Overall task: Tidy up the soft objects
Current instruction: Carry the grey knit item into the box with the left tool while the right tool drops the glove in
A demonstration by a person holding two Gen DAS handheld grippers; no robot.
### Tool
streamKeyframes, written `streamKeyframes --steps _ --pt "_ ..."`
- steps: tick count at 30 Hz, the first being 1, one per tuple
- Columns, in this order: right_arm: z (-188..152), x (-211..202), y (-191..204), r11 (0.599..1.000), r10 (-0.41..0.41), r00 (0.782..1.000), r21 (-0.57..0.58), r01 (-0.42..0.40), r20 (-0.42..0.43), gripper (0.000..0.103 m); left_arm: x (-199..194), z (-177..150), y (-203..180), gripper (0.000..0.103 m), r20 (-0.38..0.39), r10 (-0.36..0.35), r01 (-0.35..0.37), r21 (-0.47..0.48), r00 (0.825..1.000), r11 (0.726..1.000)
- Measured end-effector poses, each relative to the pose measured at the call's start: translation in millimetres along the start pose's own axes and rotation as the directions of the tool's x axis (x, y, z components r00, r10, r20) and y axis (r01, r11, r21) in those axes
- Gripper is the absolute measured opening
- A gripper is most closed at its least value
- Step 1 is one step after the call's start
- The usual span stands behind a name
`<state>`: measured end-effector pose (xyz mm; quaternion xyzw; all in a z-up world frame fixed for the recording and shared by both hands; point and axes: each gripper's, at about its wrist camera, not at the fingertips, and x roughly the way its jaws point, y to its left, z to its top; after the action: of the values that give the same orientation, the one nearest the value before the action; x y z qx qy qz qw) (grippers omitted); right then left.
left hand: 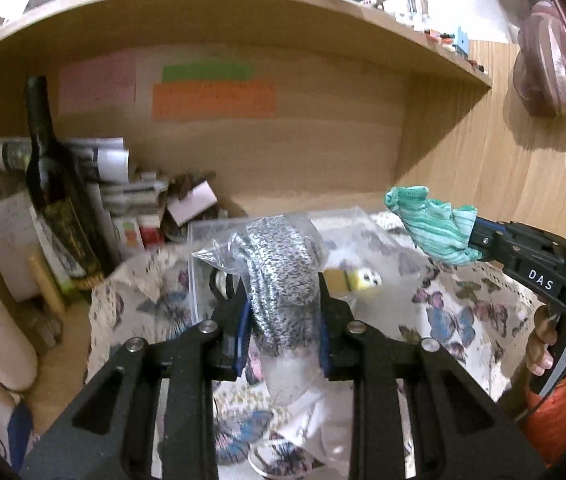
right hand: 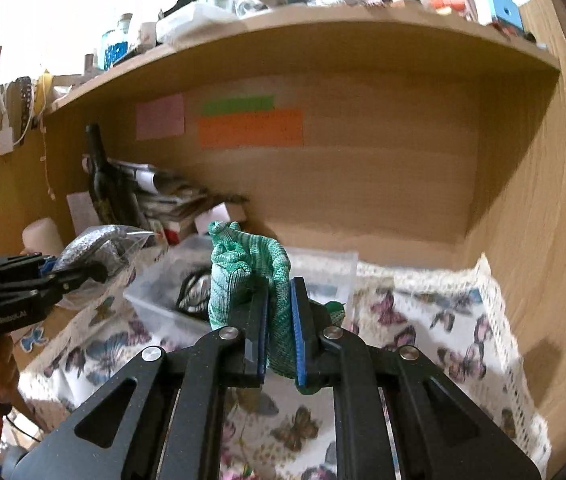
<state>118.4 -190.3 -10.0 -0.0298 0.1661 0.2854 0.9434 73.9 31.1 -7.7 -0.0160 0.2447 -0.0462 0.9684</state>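
Observation:
My left gripper (left hand: 283,312) is shut on a clear plastic bag (left hand: 271,248) holding a grey speckled knit roll (left hand: 283,280), lifted above the butterfly cloth (left hand: 455,320). It also shows at the left of the right wrist view (right hand: 95,268). My right gripper (right hand: 279,312) is shut on a green striped sock (right hand: 243,264), held in the air over the cloth. The sock also shows in the left wrist view (left hand: 435,224), to the right of the bag. A clear plastic box (right hand: 155,296) sits on the cloth behind both.
A dark wine bottle (left hand: 51,184) leans among stacked papers and boxes (left hand: 131,192) at the back left of the wooden alcove. A shelf (right hand: 323,32) full of clutter overhangs. A yellow toy (left hand: 363,280) lies in the box. Wooden side wall (right hand: 543,220) stands at right.

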Motion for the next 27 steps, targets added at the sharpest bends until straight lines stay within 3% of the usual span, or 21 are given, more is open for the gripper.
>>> streamKeyframes --steps 6,13,20,27 --pt "18 18 2 1.0 -0.008 1.0 -0.02 0.008 0.011 0.009 20 21 4 0.027 0.003 0.007 -0.007 0.001 1.0 1.0" --pt "29 52 0 0.999 -0.019 0.999 -0.029 0.019 -0.031 0.009 60 30 14 0.027 -0.069 0.02 -0.021 -0.016 0.997 1.0" --pt "27 97 -6 0.998 -0.046 0.99 -0.045 0.041 -0.133 0.009 96 25 22 0.027 -0.146 0.027 -0.031 -0.025 0.989 0.999" --pt "11 139 -13 0.996 -0.082 0.967 -0.064 0.069 -0.241 0.009 122 20 27 0.027 -0.206 0.021 -0.029 -0.033 0.978 0.999"
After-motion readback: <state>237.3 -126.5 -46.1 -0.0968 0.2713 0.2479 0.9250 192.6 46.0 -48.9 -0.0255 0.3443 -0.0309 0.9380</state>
